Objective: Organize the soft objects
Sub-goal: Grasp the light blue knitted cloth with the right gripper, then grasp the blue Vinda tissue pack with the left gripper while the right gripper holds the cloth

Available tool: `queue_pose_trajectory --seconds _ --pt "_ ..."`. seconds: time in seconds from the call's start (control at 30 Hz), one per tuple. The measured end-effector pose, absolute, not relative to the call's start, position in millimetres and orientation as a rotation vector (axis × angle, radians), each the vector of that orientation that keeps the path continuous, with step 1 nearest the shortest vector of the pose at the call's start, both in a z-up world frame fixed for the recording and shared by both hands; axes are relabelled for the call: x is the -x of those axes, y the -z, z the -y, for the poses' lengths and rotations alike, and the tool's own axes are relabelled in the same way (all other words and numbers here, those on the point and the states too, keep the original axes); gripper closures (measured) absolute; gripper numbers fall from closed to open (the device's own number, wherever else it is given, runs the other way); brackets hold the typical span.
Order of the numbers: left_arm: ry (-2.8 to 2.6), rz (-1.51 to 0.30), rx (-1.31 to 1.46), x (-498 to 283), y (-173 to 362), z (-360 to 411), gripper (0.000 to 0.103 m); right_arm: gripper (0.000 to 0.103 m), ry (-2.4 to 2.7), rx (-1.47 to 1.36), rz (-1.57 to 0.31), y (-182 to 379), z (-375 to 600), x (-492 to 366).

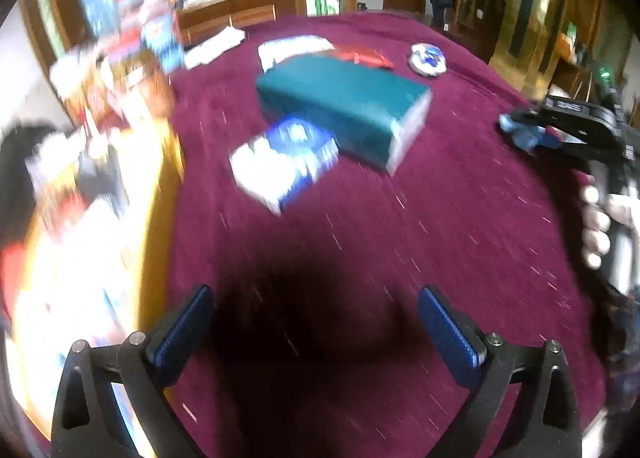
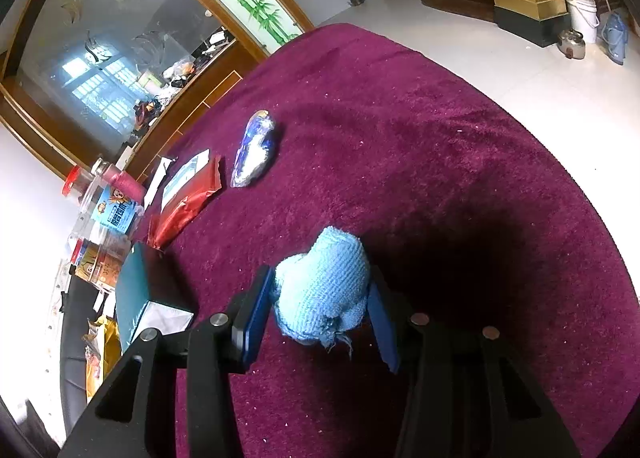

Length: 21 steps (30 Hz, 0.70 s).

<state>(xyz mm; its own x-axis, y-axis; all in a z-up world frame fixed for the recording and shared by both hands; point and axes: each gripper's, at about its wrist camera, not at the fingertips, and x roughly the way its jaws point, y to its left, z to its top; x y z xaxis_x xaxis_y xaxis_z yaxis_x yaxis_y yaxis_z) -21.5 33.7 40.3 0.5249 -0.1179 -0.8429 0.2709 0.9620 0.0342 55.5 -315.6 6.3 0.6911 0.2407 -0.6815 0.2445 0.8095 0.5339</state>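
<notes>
My right gripper (image 2: 320,298) is shut on a bunched light blue cloth (image 2: 324,290) and holds it above the maroon tablecloth (image 2: 440,177). The same cloth (image 1: 524,131) shows in the left wrist view at the far right, in the right gripper (image 1: 532,129). My left gripper (image 1: 316,322) is open and empty, low over the maroon cloth (image 1: 400,238). A blue and white soft pack (image 1: 284,159) lies ahead of it, against a teal box (image 1: 344,105). The left wrist view is blurred.
A teal box (image 2: 134,290), a red packet (image 2: 188,201), a blue and silver foil pack (image 2: 256,149) and a clear jar (image 2: 108,213) lie at the table's left. The left view shows a red packet (image 1: 364,55), white papers (image 1: 292,47), a round foil pack (image 1: 428,57).
</notes>
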Motion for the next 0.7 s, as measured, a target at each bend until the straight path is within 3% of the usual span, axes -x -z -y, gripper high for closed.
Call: queue_pose_trajectory --seconds 0.27,0.7 --pt "0.224 -0.904 -0.433 -53.7 -33.2 -25.1 0.001 0.057 0.011 -0.632 -0.828 -7.0 314.0 -56.1" --pt "0.250 -0.935 -0.434 -99.3 -8.8 -15.2 0.000 0.054 0.014 -0.622 -0.829 -7.5 313.4 -58.3"
